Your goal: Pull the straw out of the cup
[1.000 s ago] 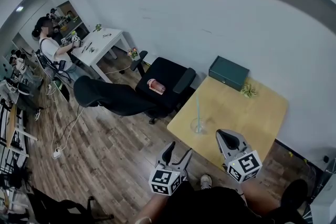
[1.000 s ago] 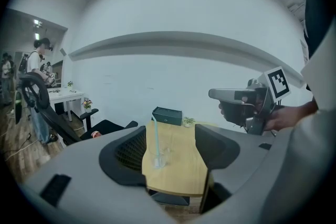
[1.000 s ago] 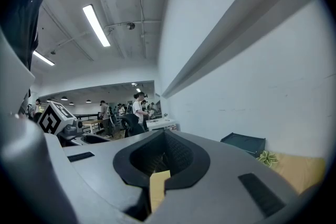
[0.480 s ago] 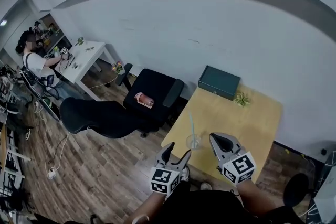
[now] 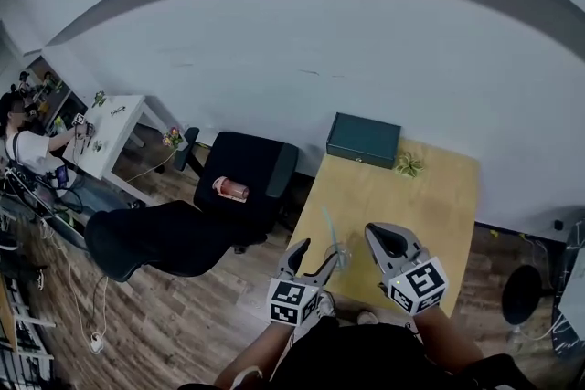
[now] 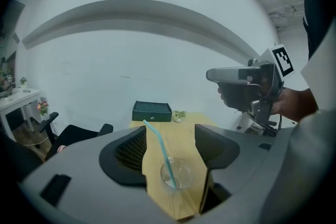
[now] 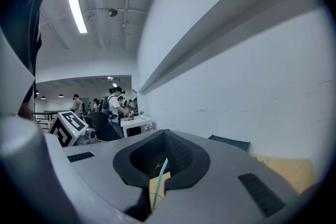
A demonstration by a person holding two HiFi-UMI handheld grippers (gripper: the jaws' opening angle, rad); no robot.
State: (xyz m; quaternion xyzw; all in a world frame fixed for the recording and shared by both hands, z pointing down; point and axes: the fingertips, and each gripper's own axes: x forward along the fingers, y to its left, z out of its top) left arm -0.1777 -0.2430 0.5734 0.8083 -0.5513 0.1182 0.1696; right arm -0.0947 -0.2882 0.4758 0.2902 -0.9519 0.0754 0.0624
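A clear plastic cup [image 5: 340, 258] with a teal straw [image 5: 327, 224] leaning left stands near the front left edge of the light wooden table [image 5: 416, 196]. My left gripper [image 5: 317, 253] is open right beside the cup. In the left gripper view the cup [image 6: 177, 173] and straw [image 6: 156, 147] sit between its spread jaws [image 6: 170, 134]. My right gripper [image 5: 377, 233] hovers to the cup's right, apart from it, shut with nothing in it. In the right gripper view its tips [image 7: 163, 136] meet, and the straw [image 7: 159, 178] shows beyond through the hollow below them.
A dark green box [image 5: 363, 140] and a small plant [image 5: 408, 163] sit at the table's far edge by the white wall. A black office chair [image 5: 247, 169] carrying a pink bottle [image 5: 230, 189] stands left of the table. A person works at a white desk [image 5: 110, 125] far left.
Both grippers have come closer to the cup. The left gripper's open jaws now stand around it instead of short of the table edge. The head view has swung right.
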